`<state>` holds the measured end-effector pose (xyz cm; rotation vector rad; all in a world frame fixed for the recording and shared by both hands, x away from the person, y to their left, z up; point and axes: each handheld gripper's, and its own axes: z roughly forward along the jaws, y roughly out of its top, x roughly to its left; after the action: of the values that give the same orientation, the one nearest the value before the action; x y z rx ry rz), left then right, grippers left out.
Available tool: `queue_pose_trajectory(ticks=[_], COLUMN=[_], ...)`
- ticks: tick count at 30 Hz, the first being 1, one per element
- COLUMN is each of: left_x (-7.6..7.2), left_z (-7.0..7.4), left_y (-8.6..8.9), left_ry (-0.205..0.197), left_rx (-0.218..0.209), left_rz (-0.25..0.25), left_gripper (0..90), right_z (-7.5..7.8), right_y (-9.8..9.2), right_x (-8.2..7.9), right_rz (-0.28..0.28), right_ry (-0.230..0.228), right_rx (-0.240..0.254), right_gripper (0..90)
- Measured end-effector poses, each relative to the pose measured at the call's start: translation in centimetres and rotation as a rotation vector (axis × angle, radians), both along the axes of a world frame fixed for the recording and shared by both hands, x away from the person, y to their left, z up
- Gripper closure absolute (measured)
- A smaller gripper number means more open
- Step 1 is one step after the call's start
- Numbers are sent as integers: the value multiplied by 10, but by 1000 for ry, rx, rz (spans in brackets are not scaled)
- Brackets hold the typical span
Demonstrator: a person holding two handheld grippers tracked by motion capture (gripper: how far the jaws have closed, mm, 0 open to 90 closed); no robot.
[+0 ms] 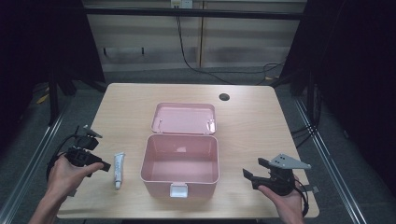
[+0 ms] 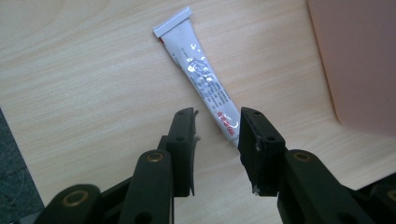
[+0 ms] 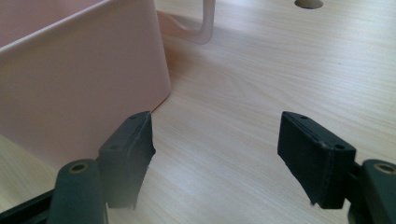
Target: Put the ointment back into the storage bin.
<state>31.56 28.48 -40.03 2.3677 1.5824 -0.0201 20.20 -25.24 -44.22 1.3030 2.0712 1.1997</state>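
White and slim, the tube (image 2: pixel 203 77) we reach for lies flat on the pale wooden table (image 1: pixel 252 121), with small print and red marks along its body and its crimped flat end pointing away from us. In the high view it rests just left of the pink box (image 1: pixel 180 164), close beside it but apart. Our left claw (image 2: pixel 217 128) is partly open over the tube's near end, which sits between the jaws with nothing gripped. Our right claw (image 3: pixel 215 140) stands apart and empty, right of the box, over bare wood. The table's left edge runs close behind our left hand (image 1: pixel 70 172); the right half offers open room. We count one tube, one open box with its lid (image 1: pixel 184 118) laid back, and two claws.
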Motion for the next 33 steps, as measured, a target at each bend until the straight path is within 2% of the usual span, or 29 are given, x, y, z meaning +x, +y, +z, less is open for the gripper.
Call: queue_pose_trajectory(ticks=[7,12,19,20,24,25,29,33], left_x=[13,23,33,37,44,45,45,45], left_z=[-5,-12,-17,-20,-24,-25,-25,-34], left_y=[-9,-15,-20,-22,-25,-26,-30,-34], left_ry=[52,95,123,125,145,142,150,173], left_rx=[36,42,50,63,85,80,89,116], left_rz=[16,59,81,98,110,125,113,120], left_gripper=[659,649,637,636,630,630,631,631], right_z=[0,0,-1,-1,-1,-1,-1,-2], right_y=[1,2,2,2,2,2,2,2], right_x=[1,1,1,1,1,0,1,2], right_rz=[2,10,10,12,11,11,12,14], right_ry=[6,9,12,15,17,16,19,30], right_rx=[-1,-1,0,2,1,-1,0,3], right_gripper=[260,257,250,249,248,247,236,214])
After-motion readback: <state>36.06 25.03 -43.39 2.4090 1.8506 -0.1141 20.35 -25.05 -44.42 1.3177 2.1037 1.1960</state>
